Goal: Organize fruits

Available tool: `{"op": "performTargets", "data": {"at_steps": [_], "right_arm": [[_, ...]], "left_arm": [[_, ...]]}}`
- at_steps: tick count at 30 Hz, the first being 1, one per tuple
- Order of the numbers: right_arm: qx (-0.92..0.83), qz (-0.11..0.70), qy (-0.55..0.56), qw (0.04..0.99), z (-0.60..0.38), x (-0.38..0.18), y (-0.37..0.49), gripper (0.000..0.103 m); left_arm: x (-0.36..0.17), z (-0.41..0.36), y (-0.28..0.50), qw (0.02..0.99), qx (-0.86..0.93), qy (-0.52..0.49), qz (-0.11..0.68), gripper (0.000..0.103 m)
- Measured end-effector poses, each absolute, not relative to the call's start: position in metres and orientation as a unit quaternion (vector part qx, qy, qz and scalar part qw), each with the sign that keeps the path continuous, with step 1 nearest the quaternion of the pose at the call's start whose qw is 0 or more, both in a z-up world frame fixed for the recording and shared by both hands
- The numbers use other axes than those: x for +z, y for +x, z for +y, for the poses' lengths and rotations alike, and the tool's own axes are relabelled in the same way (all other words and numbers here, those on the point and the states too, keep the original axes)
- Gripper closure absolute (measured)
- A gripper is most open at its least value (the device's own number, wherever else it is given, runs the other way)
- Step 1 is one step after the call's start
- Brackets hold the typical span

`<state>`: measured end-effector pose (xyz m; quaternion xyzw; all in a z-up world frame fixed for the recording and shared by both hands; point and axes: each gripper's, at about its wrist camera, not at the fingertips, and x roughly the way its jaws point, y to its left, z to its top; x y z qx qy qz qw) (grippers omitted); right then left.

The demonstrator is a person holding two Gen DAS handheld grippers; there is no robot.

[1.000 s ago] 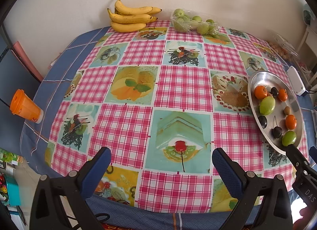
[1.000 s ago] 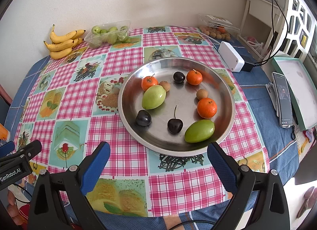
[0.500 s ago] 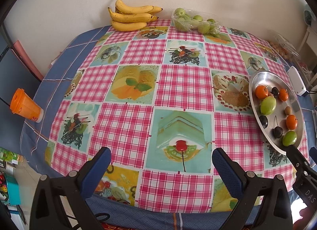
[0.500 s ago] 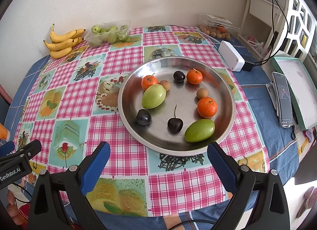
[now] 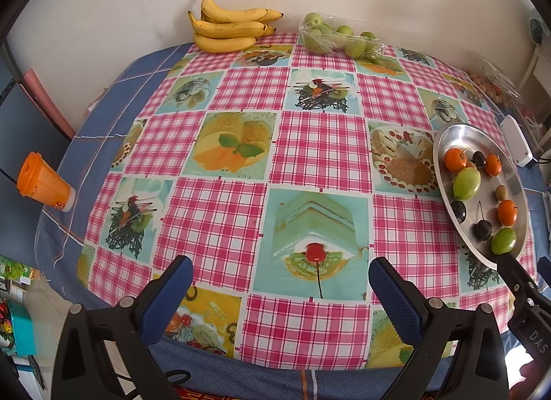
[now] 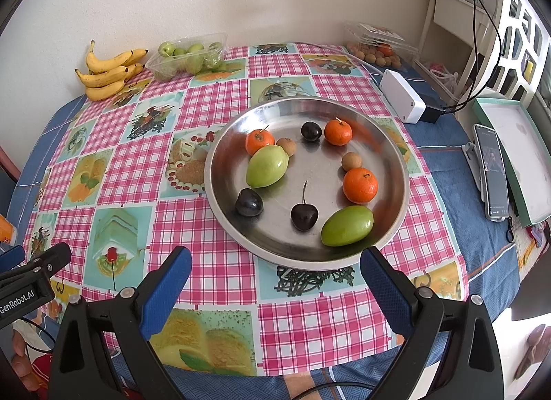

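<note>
Filling metal tray (image 6: 396, 162): three oranges (image 6: 360, 185), two mangoes (image 6: 347, 226).

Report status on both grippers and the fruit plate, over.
Left gripper open, empty, over bare tablecloth. Right gripper open, empty, just short of steel plate. Fruit all loose on plate, untouched. Nothing blocking the approach.

A checked tablecloth (image 5: 320, 155) printed with food pictures is spread over the table. An orange cup (image 5: 41, 181) is seen at its left edge. A white box (image 6: 401, 95), a phone (image 6: 490, 169) and a teal-rimmed tray (image 6: 516, 155) are placed at the right.
</note>
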<state>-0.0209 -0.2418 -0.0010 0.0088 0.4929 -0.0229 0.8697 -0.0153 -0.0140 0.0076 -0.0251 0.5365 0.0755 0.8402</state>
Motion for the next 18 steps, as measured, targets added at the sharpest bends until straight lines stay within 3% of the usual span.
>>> {"op": "performTargets", "data": {"at_steps": [18], "right_arm": [[-0.022, 0.496, 0.007, 0.868, -0.2435, -0.0023, -0.0196, 0.005]], "left_arm": [[0.0106, -0.0106, -0.0165, 0.845, 0.078, -0.032, 0.528, 0.0]]}}
